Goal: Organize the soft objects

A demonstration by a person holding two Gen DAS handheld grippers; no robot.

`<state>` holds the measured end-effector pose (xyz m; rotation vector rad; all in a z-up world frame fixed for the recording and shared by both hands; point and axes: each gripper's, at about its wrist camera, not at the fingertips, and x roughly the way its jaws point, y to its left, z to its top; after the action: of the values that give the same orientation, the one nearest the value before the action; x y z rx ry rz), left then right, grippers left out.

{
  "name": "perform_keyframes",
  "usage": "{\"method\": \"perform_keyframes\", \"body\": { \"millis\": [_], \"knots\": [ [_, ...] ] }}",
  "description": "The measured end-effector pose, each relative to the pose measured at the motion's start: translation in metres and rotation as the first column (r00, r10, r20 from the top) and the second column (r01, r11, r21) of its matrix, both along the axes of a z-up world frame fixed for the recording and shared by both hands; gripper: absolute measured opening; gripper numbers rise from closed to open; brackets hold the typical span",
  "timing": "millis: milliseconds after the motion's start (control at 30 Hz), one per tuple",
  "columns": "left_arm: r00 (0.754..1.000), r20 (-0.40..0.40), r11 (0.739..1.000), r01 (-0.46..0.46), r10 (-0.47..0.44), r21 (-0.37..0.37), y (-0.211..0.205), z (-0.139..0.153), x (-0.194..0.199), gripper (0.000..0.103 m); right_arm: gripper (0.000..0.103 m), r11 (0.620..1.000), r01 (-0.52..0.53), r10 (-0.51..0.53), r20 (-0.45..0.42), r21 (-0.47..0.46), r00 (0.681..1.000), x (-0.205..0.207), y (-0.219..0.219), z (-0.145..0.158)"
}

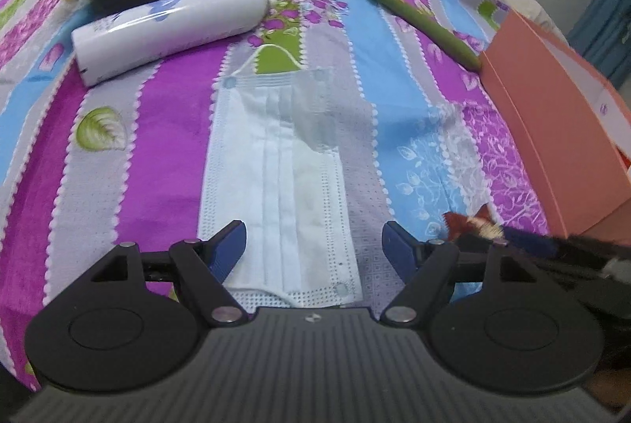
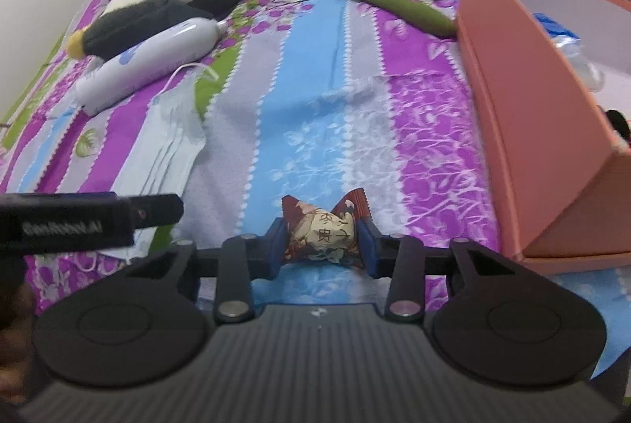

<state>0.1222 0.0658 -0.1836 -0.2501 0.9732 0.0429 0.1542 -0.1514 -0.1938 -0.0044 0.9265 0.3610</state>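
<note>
Right gripper point(image 2: 322, 247) jaws pinch pouch point(image 2: 323, 231); left gripper point(image 1: 314, 245) jaws wide.

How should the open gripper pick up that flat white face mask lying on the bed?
Come straight down from above and pinch across the face mask at its near short end. It lies flat on the bedspread with no raised edge, so a grab from the side would probably just slide. The left gripper is open, its fingers already on either side of that end. An ear loop could work, but it is thin.
</note>
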Motion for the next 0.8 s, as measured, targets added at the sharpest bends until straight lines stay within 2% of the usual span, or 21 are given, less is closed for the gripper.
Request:
{"method": "perform_keyframes", "body": {
  "millis": [133, 267, 367, 467, 533, 700, 800],
  "knots": [
    [1.0, 0.01, 0.996, 0.011, -0.012, 0.089, -0.01, -0.008, 0.005, 0.078, 0.042, 1.0, 0.015, -0.015, -0.003, 0.003, 1.0, 0.002, -0.01, -0.001],
    [1.0, -0.017, 0.994, 0.0, 0.001, 0.105, -0.008, -0.02, 0.011, 0.069, 0.042, 1.0, 0.019, -0.019, -0.013, 0.021, 1.0, 0.004, -0.017, -0.005],
    [1.0, -0.015, 0.992, -0.005, 0.007, 0.123, -0.006, -0.023, 0.014, 0.059, 0.041, 0.999, 0.019, -0.019, -0.016, 0.034, 1.0, 0.006, -0.018, -0.007],
    [1.0, -0.013, 0.991, -0.019, 0.021, 0.129, -0.002, -0.023, 0.015, 0.042, 0.042, 0.999, 0.024, -0.023, -0.021, 0.045, 1.0, 0.007, -0.02, -0.008],
    [0.999, -0.013, 0.99, -0.036, 0.038, 0.133, 0.001, -0.023, 0.016, 0.018, 0.041, 0.999, 0.026, -0.025, -0.024, 0.046, 0.999, 0.009, -0.019, -0.008],
    [0.998, -0.017, 0.995, -0.055, 0.056, 0.089, 0.011, -0.015, 0.015, 0.006, 0.041, 0.999, 0.028, -0.027, -0.025, 0.044, 0.999, 0.01, -0.017, -0.001],
    [0.999, -0.013, 0.996, -0.046, 0.047, 0.075, 0.009, -0.006, 0.011, 0.005, 0.041, 0.998, 0.03, -0.028, -0.022, 0.055, 0.999, 0.009, -0.017, 0.007]
  ]
}}
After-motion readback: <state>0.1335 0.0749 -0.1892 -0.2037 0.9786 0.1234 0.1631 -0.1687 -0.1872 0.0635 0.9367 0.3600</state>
